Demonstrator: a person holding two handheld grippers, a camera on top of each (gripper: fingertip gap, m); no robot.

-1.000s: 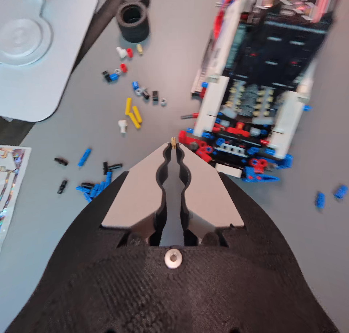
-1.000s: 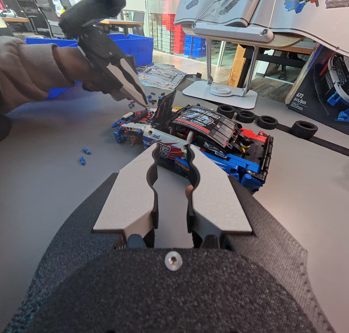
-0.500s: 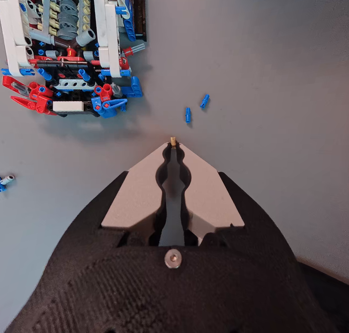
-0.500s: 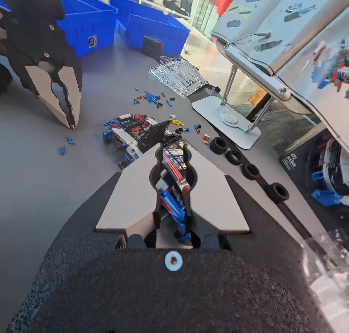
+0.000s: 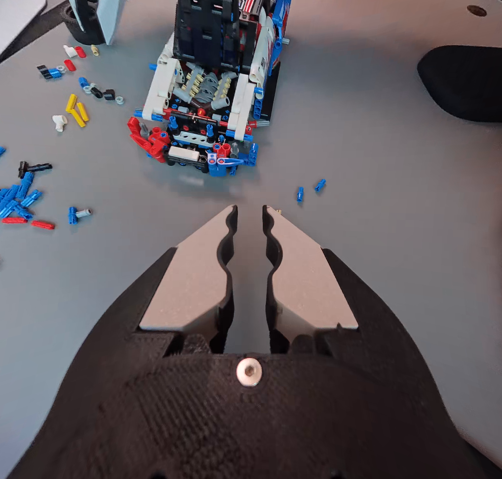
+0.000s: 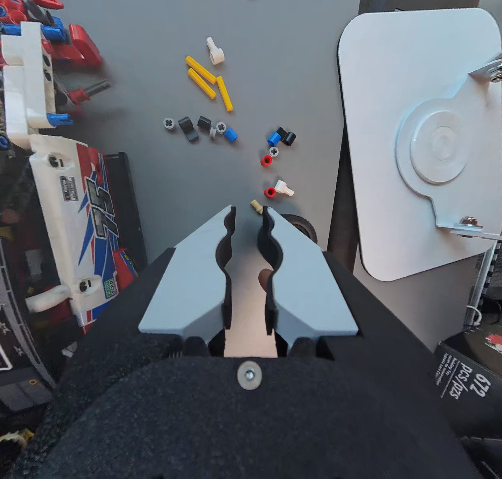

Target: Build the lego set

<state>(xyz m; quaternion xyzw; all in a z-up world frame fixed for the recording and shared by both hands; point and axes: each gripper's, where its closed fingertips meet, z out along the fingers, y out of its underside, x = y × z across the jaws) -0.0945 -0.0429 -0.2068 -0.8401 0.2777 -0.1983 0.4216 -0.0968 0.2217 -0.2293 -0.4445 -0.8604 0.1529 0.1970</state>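
The partly built lego car (image 5: 212,85) stands on the grey table with its open front end toward my left gripper (image 5: 249,208). That gripper is open and empty, low over the table. A tiny tan pin (image 5: 278,210) lies just beside its right fingertip. My right gripper (image 6: 248,209) is open and empty, pointing down at the loose parts beside the car (image 6: 81,208). Another tan pin (image 6: 256,206) lies just ahead of its right fingertip. The right gripper also shows in the left wrist view (image 5: 95,4).
Two blue pins (image 5: 299,194) lie right of the left gripper. Yellow axles (image 6: 209,83), red bushes (image 6: 269,192) and small black, grey and blue parts lie scattered. A tyre (image 6: 301,227) sits under the right finger. The white stand base (image 6: 421,140) is on the right. My hands' fingertips stand some 25 cm from each other.
My left gripper held a tiny tan pin, swung across the table, and has opened; the pin lies beside its tip. My right gripper moved from behind the car to over the loose parts.
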